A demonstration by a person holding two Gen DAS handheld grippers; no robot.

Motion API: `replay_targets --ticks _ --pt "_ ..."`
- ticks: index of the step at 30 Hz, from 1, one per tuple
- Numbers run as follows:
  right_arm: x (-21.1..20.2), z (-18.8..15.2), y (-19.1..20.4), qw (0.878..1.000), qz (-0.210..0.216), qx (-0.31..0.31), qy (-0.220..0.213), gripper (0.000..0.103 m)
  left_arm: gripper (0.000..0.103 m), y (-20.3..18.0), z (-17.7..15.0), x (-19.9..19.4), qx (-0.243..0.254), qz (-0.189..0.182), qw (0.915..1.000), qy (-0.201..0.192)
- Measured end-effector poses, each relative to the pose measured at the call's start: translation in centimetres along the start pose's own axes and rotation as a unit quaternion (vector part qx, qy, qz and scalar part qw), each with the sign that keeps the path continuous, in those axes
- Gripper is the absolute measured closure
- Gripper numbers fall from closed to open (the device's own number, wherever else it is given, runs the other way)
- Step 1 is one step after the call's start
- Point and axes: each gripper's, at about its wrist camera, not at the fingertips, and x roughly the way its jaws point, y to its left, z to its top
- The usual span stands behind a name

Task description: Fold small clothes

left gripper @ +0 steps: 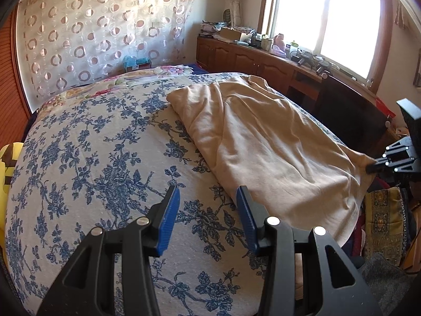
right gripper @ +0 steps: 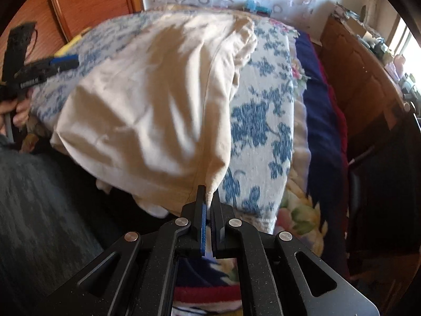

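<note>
Nearest the left wrist camera, the left gripper (left gripper: 208, 200) stood with its two blue pads (left gripper: 168, 218) apart and nothing between them, hovering over the blue-flowered bedspread (left gripper: 86, 158) just beside the near edge of the one beige garment (left gripper: 263, 137). That garment lay rumpled across the right side of the bed, and at its far right corner the right gripper (left gripper: 372, 168) pinched the cloth, probably to draw that corner out flat before a fold. One garment showed in this view, and two grippers. From the right wrist camera, closest in, the right gripper (right gripper: 209, 197) had its fingers (right gripper: 201, 210) pressed together on a corner of the beige garment (right gripper: 147, 100), which stretched away from the pinch over the bedspread (right gripper: 263, 121) and hung partly off the bed's edge. Blur made the cloth's folds hard to read. At far left the left gripper (right gripper: 69, 60) sat empty above the bed, held by a hand (right gripper: 15, 110), likely waiting to take the opposite corner. Again one garment, two grippers.
</note>
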Motion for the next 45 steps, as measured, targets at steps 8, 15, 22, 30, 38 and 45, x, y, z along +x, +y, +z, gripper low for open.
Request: replay_targets --ticks 8,15,22,30,38,45 --pt "-0.3 1.2 -0.2 0.997 -0.010 0.037 -0.066 0.049 0.059 -1.9 -0.7 0.5 0.016 -0.022 0.9995 0.015" --pt "2.7 1.3 0.1 0.996 0.006 0.054 -0.072 0.044 0.059 -2.7 -1.3 0.2 0.019 -0.031 0.9991 0.021" --pt "3.7 1.0 0.2 0.994 -0.015 0.061 -0.087 0.034 0.059 -3.1 -1.4 0.0 0.022 -0.039 0.9988 0.022" --pt "4.3 0.8 -0.2 0.993 -0.018 0.066 -0.092 0.024 0.059 -3.8 -2.0 0.5 0.030 -0.049 0.9977 0.035" --pt "4.6 1.4 2.1 0.996 0.017 0.033 -0.085 0.027 0.059 -4.0 -2.9 1.9 0.025 -0.065 0.9953 0.067" --pt "4.7 1.4 2.4 0.996 0.002 0.027 -0.083 0.029 0.060 -4.3 -3.4 1.5 0.029 -0.088 0.9935 0.067"
